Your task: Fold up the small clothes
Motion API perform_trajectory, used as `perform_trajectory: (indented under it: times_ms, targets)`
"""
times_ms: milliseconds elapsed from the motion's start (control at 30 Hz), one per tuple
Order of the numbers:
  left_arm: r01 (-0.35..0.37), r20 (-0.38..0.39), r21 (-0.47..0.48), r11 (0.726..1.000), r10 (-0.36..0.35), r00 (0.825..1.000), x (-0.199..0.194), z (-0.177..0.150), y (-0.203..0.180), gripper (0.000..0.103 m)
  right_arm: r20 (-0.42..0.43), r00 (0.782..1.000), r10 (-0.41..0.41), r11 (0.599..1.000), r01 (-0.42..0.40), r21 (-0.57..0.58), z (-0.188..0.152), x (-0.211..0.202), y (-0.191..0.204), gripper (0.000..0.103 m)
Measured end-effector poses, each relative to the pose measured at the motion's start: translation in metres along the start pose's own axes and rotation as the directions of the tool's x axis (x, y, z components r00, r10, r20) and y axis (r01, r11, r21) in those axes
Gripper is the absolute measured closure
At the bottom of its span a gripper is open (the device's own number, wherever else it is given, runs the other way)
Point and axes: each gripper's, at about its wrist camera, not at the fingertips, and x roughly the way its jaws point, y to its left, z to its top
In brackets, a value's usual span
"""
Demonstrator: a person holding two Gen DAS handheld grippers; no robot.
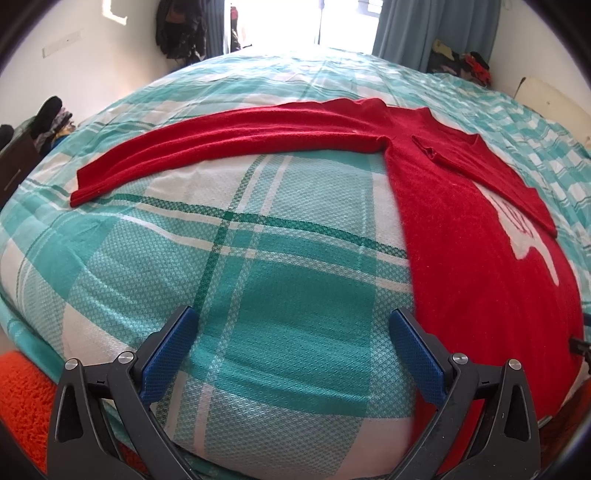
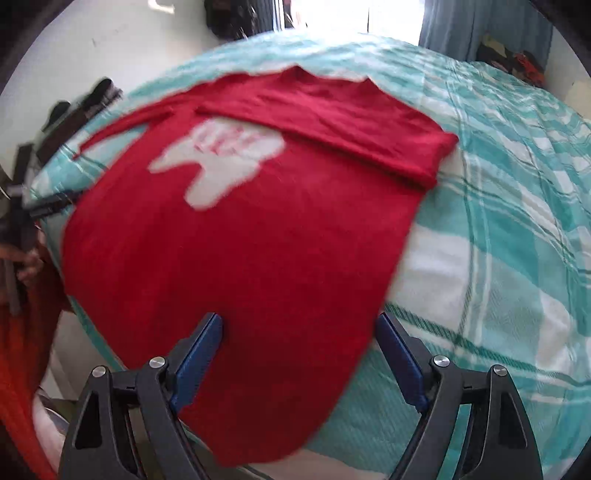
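A red sweater (image 1: pixel 476 236) with a white print (image 2: pixel 221 158) lies flat on the bed. One long sleeve (image 1: pixel 207 144) stretches out to the left in the left wrist view. The other sleeve (image 2: pixel 351 125) is folded across the chest. My left gripper (image 1: pixel 291 328) stands open over bare bedspread, just left of the sweater's body. In the blurred right wrist view my right gripper (image 2: pixel 299 332) is open above the sweater's lower hem, with red cloth showing between its fingers but no pad pressing on it.
The bed carries a teal and white checked cover (image 1: pixel 258 258). An orange rug (image 1: pixel 22 398) lies by the near left edge. Dark clothes hang on the far wall (image 1: pixel 181 29), and a pile of clothes (image 1: pixel 461 66) sits at the back right by a blue curtain (image 1: pixel 417 29).
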Motion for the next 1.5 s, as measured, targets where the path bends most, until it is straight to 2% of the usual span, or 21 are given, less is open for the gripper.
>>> perform_trajectory:
  times_ms: [67,100,133,200,267,333,400,467,600,867,1067,1267,1400,1500]
  targets:
    - [-0.003,0.000,0.005,1.000,0.003,1.000,0.000,-0.001,0.000,0.001,0.016,0.999,0.028,0.987,-0.031,0.160,-0.017,-0.008,-0.027,0.018]
    - [-0.006,0.000,0.005,1.000,0.006,1.000,0.000,-0.001,-0.001,0.001,0.011,1.000,0.010,0.974,-0.012,0.225,-0.021,-0.015,-0.036,0.018]
    - [-0.011,-0.002,0.006,1.000,0.011,1.000,0.001,-0.001,-0.002,0.000,0.019,1.000,-0.010,0.965,0.005,0.263,-0.025,-0.023,-0.040,0.018]
    - [-0.024,-0.002,0.009,1.000,0.024,1.000,0.002,-0.001,-0.003,0.000,0.088,0.994,-0.071,0.954,0.042,0.298,-0.033,-0.044,-0.041,0.018]
    - [-0.036,-0.001,0.014,0.999,0.036,0.999,0.002,-0.002,-0.005,0.000,0.176,0.973,-0.147,0.945,0.085,0.317,-0.042,-0.062,-0.035,0.018]
    - [-0.042,0.001,0.018,0.999,0.042,0.999,0.003,-0.002,-0.005,0.000,0.235,0.941,-0.242,0.924,0.150,0.351,-0.052,-0.073,-0.030,0.017]
    - [-0.045,0.004,0.021,0.999,0.045,0.999,0.003,-0.003,-0.005,0.000,0.242,0.914,-0.327,0.901,0.224,0.371,-0.053,-0.075,-0.026,0.017]
    - [-0.048,0.009,0.023,0.999,0.048,0.999,0.003,-0.003,-0.005,0.000,0.250,0.905,-0.344,0.903,0.246,0.352,-0.047,-0.076,-0.022,0.017]
    - [-0.051,0.016,0.022,0.998,0.051,0.999,0.002,-0.004,-0.006,0.000,0.257,0.919,-0.299,0.924,0.212,0.317,-0.044,-0.067,-0.023,0.017]
    - [-0.058,0.019,0.024,0.998,0.057,0.998,0.000,-0.007,-0.008,0.000,0.236,0.931,-0.279,0.915,0.183,0.360,-0.054,-0.061,-0.030,0.017]
    - [-0.055,0.013,0.025,0.998,0.054,0.998,0.001,-0.005,-0.007,0.000,0.238,0.926,-0.292,0.904,0.186,0.385,-0.055,-0.064,-0.033,0.017]
    - [-0.050,0.009,0.027,0.998,0.049,0.999,0.002,-0.004,-0.006,0.000,0.228,0.926,-0.302,0.910,0.209,0.359,-0.051,-0.061,-0.026,0.017]
    - [-0.045,0.009,0.032,0.998,0.044,0.999,0.001,-0.004,-0.006,0.000,0.211,0.915,-0.343,0.899,0.256,0.354,-0.048,-0.059,-0.022,0.017]
    - [-0.048,0.012,0.035,0.998,0.048,0.999,0.001,-0.005,-0.007,0.000,0.191,0.898,-0.396,0.874,0.305,0.378,-0.048,-0.063,-0.023,0.017]
